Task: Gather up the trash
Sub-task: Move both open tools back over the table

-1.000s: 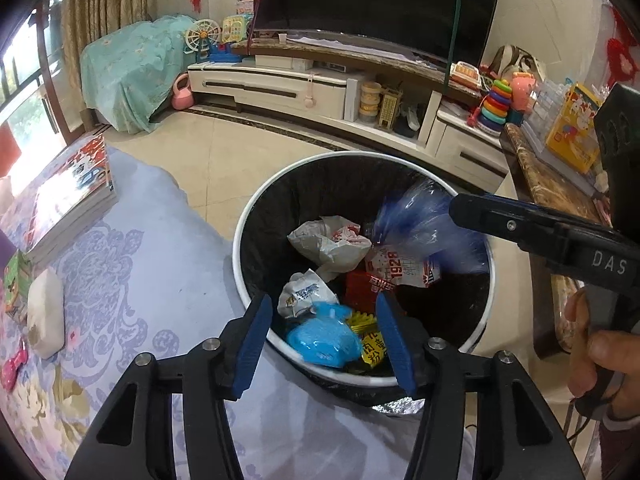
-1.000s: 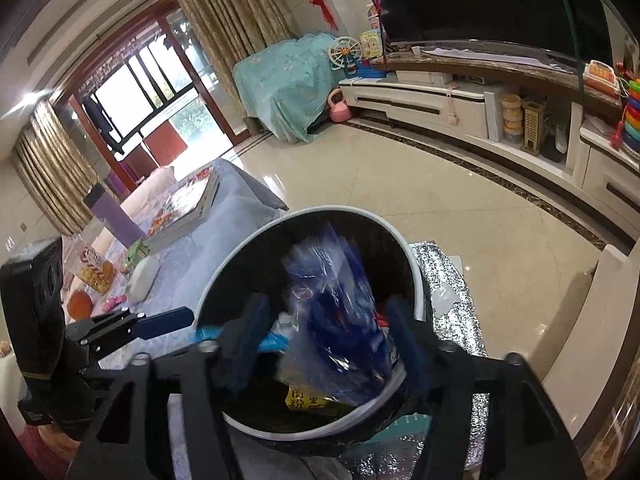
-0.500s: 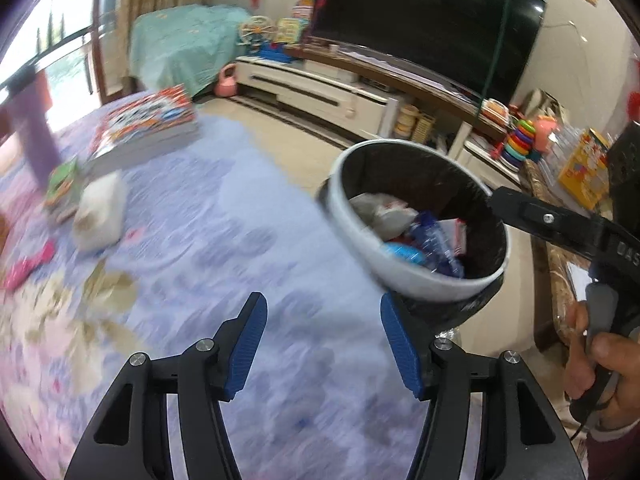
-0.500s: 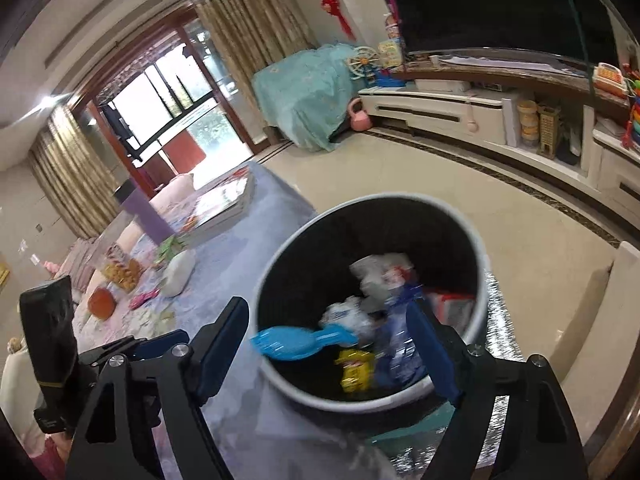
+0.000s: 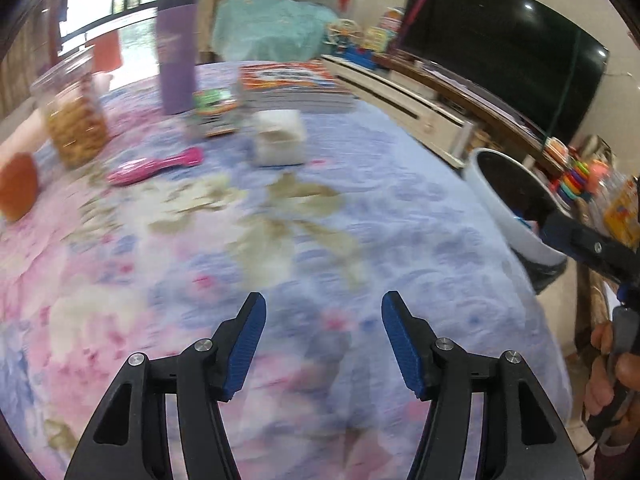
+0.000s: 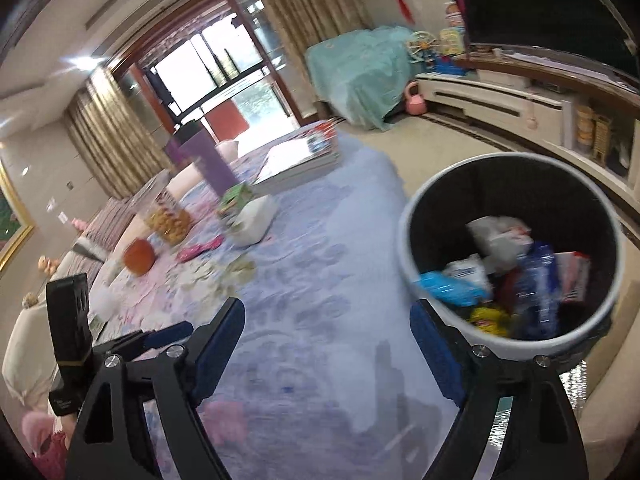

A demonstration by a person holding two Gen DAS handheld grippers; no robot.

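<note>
The white trash bin (image 6: 408,240) with a black liner stands beside the table's edge; it holds several wrappers and a blue bottle (image 6: 538,280). It also shows in the left wrist view (image 5: 492,208) at the right. My left gripper (image 5: 322,344) is open and empty over the floral tablecloth (image 5: 280,240). My right gripper (image 6: 326,344) is open and empty above the tablecloth, with the bin just right of its right finger. The left gripper also shows in the right wrist view (image 6: 160,338) at the lower left.
On the table's far side stand a purple tumbler (image 5: 176,52), a snack jar (image 5: 72,116), a white box (image 5: 280,136), a pink brush (image 5: 156,166), a green packet (image 5: 212,108), stacked books (image 5: 292,84) and an orange object (image 5: 16,186). A TV cabinet (image 5: 420,100) lies beyond.
The blue bottle dropped from my right gripper into the bin. Both grippers swung away from the bin toward the table; the left view now faces the far items.
</note>
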